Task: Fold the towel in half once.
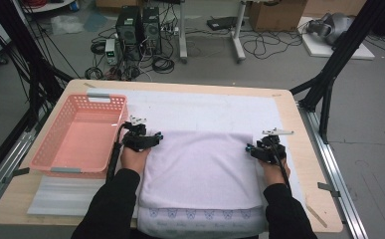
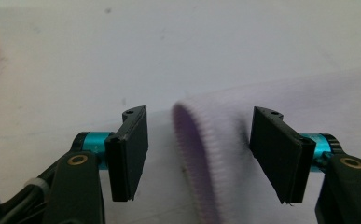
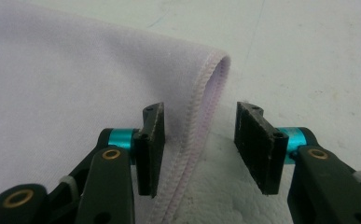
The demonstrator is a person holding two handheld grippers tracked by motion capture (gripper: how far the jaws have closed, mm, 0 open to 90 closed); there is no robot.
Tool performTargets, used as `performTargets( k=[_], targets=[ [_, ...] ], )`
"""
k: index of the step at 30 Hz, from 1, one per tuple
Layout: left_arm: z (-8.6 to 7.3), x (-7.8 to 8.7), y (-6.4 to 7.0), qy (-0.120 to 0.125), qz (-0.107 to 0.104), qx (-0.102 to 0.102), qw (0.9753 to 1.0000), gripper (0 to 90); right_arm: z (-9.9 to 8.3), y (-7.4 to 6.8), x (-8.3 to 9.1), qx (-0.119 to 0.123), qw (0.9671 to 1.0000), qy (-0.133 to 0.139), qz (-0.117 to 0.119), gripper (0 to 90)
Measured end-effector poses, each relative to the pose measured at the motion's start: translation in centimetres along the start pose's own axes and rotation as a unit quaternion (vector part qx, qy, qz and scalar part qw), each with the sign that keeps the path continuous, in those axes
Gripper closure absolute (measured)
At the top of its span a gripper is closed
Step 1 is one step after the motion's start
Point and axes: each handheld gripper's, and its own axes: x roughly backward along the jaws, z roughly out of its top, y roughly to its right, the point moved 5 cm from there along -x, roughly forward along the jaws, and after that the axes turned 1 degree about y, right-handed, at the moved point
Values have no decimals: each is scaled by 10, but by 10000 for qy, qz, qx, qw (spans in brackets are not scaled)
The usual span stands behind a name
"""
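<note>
A pale lilac towel [image 1: 200, 169] lies folded on the white mat, its near edge showing a printed border. My left gripper [image 1: 152, 137] sits at the towel's far left corner, jaws open, with the folded corner [image 2: 201, 154] rising between them. At the far right corner my right gripper [image 1: 252, 148] also stands open, and the stitched hem [image 3: 201, 116] runs through the gap between its pads without being pinched.
A pink plastic basket [image 1: 55, 162] stands left of the towel, close to my left hand. The white mat [image 1: 205, 107] covers the wooden table [image 1: 307, 164]. Beyond the table's far edge, computers and cables lie on the floor.
</note>
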Motion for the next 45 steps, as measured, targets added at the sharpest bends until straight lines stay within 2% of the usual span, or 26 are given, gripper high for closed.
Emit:
performTargets(
  k=[2, 4, 6, 7, 8, 9, 11, 13, 15, 20, 21, 23, 26, 30, 31, 33, 35, 39, 40, 42, 45],
  targets=[
    [0, -1, 0, 12, -12, 5, 10000, 389, 0, 0, 0, 1, 10000, -8, 33, 544],
    [-1, 0, 2, 0, -49, -104, 9999, 424, -1, 0, 0, -7, 9999, -13, 143, 642],
    [-2, 1, 7, -41, -133, -384, 9992, 555, -1, -1, 0, -30, 9996, -16, 298, 721],
    [-3, 1, 9, -45, -167, -479, 9987, 628, -1, -1, 0, -44, 9992, -21, 387, 801],
    [-3, 1, 11, -55, -302, -500, 9983, 698, -1, -2, 0, -81, 9986, -43, 519, 833],
    [-4, 1, 13, -76, -373, -482, 9981, 804, -1, -4, 0, -52, 9988, -53, 481, 843],
    [-4, 2, 13, -78, -360, -362, 9987, 842, -1, -4, 1, -47, 9988, -58, 484, 857],
    [-3, 2, 10, -87, -391, -113, 9991, 850, -2, -3, 1, -99, 9987, -39, 504, 862],
    [-1, 2, 8, -14, -324, -31, 9995, 853, -1, -2, 2, 16, 9993, 13, 383, 865],
    [9, 4, 7, 438, -399, 196, 9980, 854, 3, 1, 3, 130, 9995, 192, 223, 866],
    [10, 4, 7, 509, -426, 184, 9976, 854, 5, 2, 3, 185, 9994, 208, 192, 867],
    [12, 3, 6, 423, -421, 42, 9982, 854, 8, 5, 1, 181, 9993, 267, 184, 866],
    [23, 1, 7, 493, -398, -64, 9980, 853, 15, 7, -1, 243, 9992, 311, 115, 866],
    [36, -7, 4, 534, -321, 2, 9981, 853, 29, 11, -2, 236, 9985, 498, 72, 866],
    [39, -8, 3, 637, -317, 56, 9974, 852, 33, 13, -3, 246, 9982, 536, 55, 866],
    [43, -14, 0, 561, -293, 139, 9979, 853, 41, 15, -6, 294, 9979, 569, 0, 866],
    [50, -19, 0, 618, -281, 170, 9975, 853, 48, 17, -11, 285, 9979, 574, -33, 865],
    [70, -23, 0, 736, -308, 87, 9968, 853, 61, 24, -19, 259, 9976, 618, -142, 865],
    [76, -25, -1, 723, -319, 133, 9968, 853, 63, 25, -22, 270, 9976, 617, -158, 865],
    [81, -29, -2, 669, -304, 63, 9973, 852, 67, 28, -25, 251, 9973, 656, -201, 865],
    [87, -35, -2, 729, -278, 96, 9969, 852, 73, 30, -31, 203, 9970, 698, -267, 864]
  ],
)
